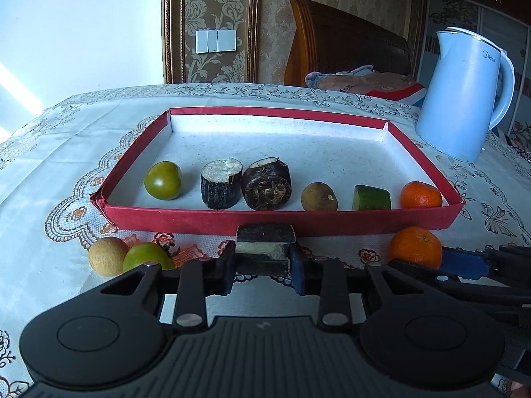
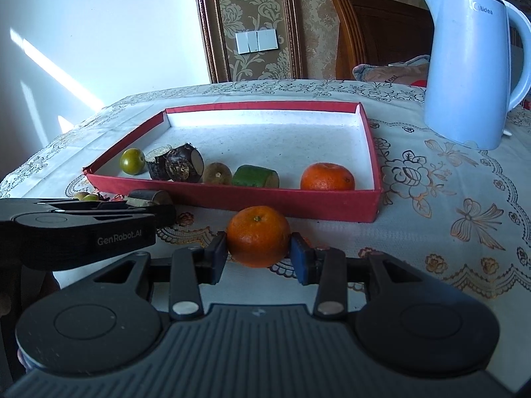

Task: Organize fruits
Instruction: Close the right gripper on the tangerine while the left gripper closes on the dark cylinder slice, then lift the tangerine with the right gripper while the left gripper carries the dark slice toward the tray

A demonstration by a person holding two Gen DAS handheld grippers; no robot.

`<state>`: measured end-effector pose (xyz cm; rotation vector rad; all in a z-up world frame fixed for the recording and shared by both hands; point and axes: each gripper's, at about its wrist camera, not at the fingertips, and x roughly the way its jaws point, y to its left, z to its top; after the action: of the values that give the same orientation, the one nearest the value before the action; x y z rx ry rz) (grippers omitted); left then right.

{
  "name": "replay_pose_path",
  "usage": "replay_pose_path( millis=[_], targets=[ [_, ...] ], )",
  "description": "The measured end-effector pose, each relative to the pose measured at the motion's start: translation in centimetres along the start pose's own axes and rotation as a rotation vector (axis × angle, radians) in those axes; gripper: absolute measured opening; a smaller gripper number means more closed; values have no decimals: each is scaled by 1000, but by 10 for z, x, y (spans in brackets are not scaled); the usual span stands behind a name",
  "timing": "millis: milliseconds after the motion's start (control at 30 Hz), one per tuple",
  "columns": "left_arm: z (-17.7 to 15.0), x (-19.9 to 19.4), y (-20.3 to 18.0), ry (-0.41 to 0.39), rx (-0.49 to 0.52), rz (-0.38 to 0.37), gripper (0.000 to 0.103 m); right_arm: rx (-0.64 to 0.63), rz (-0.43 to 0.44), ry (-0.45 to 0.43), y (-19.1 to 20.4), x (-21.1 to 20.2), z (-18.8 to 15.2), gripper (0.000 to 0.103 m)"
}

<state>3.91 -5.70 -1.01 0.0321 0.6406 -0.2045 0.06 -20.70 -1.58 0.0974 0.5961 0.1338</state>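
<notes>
I've got left gripper (image 1: 262, 262) clamped on dark cane chunk (image 1: 265, 248), right gripper (image 2: 259, 255) on tangerine (image 2: 257, 236); lifting toward 12 o'clock, either could clip red tray (image 1: 212, 220) wall and slip

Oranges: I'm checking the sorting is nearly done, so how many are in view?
2. One orange lies inside the red tray, at its near right corner. The other orange is outside, in front of the tray, gripped by the right gripper. None seems hidden.
</notes>
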Motion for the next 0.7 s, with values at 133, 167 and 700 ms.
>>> replay_pose_path(
  millis=[133, 167, 700],
  targets=[
    [-2, -3, -8, -8, 9, 0, 32, 5, -15, 5, 3, 2, 0, 38],
    [-2, -4, -9, -12, 12, 7, 32, 6, -17, 6, 2, 2, 1, 38],
    [-10, -16, -7, -30, 0, 24, 32, 14, -28, -6, 3, 2, 1, 38]
  ],
)
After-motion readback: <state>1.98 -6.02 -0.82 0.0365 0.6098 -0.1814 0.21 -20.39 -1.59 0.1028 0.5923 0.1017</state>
